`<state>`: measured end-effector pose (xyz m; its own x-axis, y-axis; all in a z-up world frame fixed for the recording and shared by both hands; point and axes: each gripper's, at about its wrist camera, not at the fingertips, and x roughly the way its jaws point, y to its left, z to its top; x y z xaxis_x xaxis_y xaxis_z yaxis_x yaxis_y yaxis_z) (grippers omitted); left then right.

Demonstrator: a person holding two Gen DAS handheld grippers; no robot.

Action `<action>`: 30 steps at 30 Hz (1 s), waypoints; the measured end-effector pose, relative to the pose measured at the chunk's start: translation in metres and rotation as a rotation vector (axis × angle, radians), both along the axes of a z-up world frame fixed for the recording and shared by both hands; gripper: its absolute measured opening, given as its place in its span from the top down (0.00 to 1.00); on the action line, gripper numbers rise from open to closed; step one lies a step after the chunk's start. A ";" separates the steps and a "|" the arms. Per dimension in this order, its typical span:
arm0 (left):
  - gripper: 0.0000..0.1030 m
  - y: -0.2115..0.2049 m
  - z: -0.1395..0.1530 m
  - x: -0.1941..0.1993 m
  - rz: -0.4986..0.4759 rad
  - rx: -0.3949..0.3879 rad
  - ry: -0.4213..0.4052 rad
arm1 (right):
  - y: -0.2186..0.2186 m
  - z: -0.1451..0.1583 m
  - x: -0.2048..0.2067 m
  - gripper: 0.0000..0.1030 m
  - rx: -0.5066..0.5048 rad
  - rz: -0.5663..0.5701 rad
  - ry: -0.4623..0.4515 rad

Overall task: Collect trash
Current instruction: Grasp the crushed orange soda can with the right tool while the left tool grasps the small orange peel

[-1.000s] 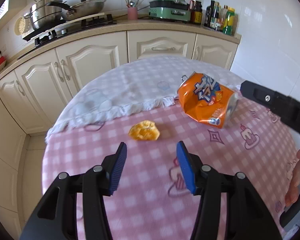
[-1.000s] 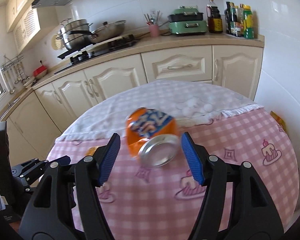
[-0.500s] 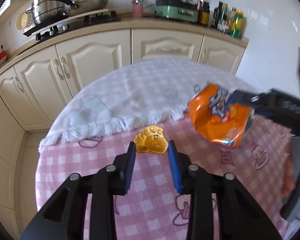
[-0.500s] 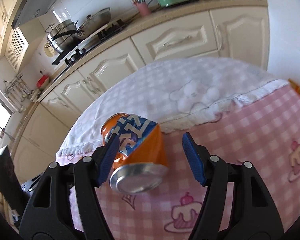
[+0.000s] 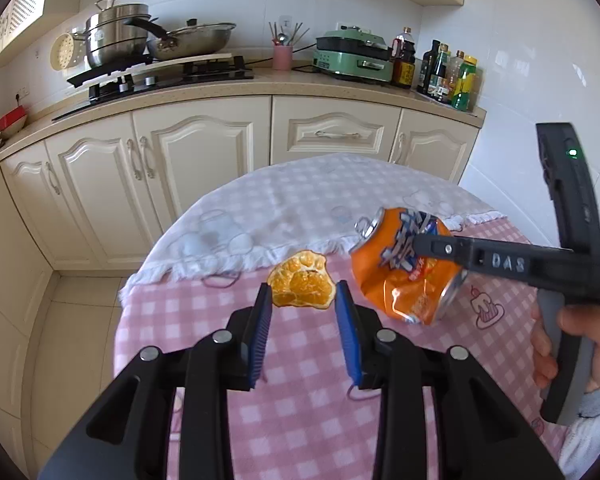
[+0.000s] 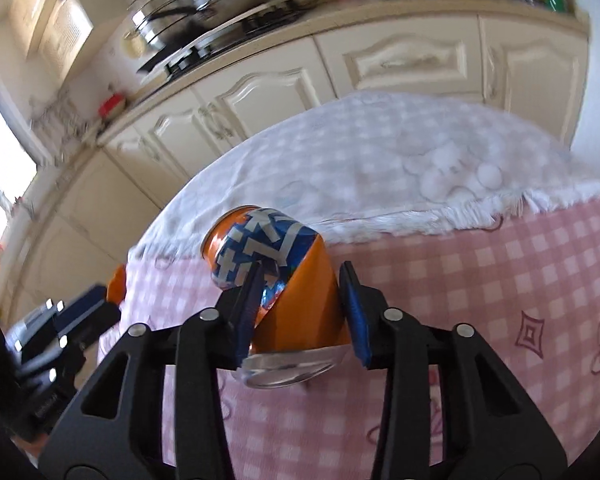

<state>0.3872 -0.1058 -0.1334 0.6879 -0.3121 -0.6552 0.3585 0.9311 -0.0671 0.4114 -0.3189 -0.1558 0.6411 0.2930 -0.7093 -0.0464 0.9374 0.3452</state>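
Observation:
A piece of orange peel (image 5: 302,280) is pinched between the blue pads of my left gripper (image 5: 302,300) and held above the pink checked tablecloth (image 5: 300,408). A crushed orange and blue soda can (image 5: 404,268) is clamped in my right gripper (image 6: 300,284), lifted off the table and tilted, its silver end towards the camera in the right wrist view (image 6: 276,276). The right gripper's body (image 5: 512,260) shows at the right of the left wrist view, just right of the peel.
A white blanket (image 5: 300,208) covers the far half of the round table. Cream cabinets (image 5: 196,168) and a counter with a stove, pots (image 5: 120,36) and bottles (image 5: 448,72) stand behind. The left gripper (image 6: 64,328) shows at the left of the right wrist view.
Both grippers closed and lifted: the left on the orange peel, the right on the can. The can rose off the table and tilted.

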 end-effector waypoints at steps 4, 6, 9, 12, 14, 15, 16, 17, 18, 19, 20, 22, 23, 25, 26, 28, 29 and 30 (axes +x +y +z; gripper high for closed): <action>0.70 0.017 -0.001 -0.011 0.018 -0.012 0.001 | 0.044 0.015 -0.025 0.65 -0.220 0.030 -0.079; 0.70 0.028 -0.002 -0.018 0.035 -0.026 0.002 | 0.062 0.018 -0.036 0.67 -0.284 0.046 -0.111; 0.70 0.043 -0.001 -0.025 0.054 -0.044 0.003 | 0.088 0.024 -0.049 0.69 -0.353 0.054 -0.168; 0.99 0.060 -0.002 -0.030 0.066 -0.072 0.024 | 0.115 0.030 -0.057 0.70 -0.392 0.079 -0.208; 0.99 0.071 -0.003 -0.034 0.073 -0.089 0.031 | 0.132 0.032 -0.061 0.72 -0.409 0.099 -0.227; 0.99 0.077 -0.005 -0.036 0.079 -0.090 0.038 | 0.140 0.032 -0.061 0.72 -0.421 0.111 -0.221; 0.99 0.081 -0.009 -0.037 0.071 -0.103 0.052 | 0.149 0.032 -0.063 0.73 -0.431 0.116 -0.231; 0.99 0.084 -0.013 -0.037 0.062 -0.116 0.065 | 0.155 0.031 -0.064 0.73 -0.443 0.123 -0.230; 0.99 0.088 -0.017 -0.036 0.062 -0.128 0.079 | 0.162 0.030 -0.066 0.73 -0.459 0.122 -0.240; 0.99 0.094 -0.022 -0.035 0.069 -0.141 0.087 | 0.167 0.030 -0.066 0.74 -0.466 0.124 -0.244; 0.99 0.099 -0.025 -0.034 0.078 -0.149 0.091 | 0.171 0.029 -0.067 0.74 -0.474 0.128 -0.242; 0.99 0.111 -0.029 -0.034 0.104 -0.170 0.095 | 0.174 0.031 -0.072 0.75 -0.467 0.127 -0.250; 0.97 0.116 -0.029 -0.035 0.107 -0.183 0.091 | 0.174 0.031 -0.073 0.76 -0.461 0.129 -0.247; 0.86 0.118 -0.031 -0.038 0.097 -0.165 0.103 | 0.173 0.032 -0.075 0.79 -0.465 0.115 -0.258; 0.68 0.117 -0.033 -0.039 0.095 -0.153 0.102 | 0.173 0.031 -0.076 0.82 -0.459 0.112 -0.260; 0.61 0.109 -0.039 -0.040 0.075 -0.130 0.108 | 0.171 0.031 -0.076 0.87 -0.458 0.103 -0.263; 0.61 0.104 -0.043 -0.039 0.062 -0.120 0.122 | 0.170 0.031 -0.077 0.89 -0.454 0.098 -0.266; 0.61 0.099 -0.046 -0.039 0.051 -0.108 0.133 | 0.170 0.031 -0.078 0.90 -0.455 0.090 -0.271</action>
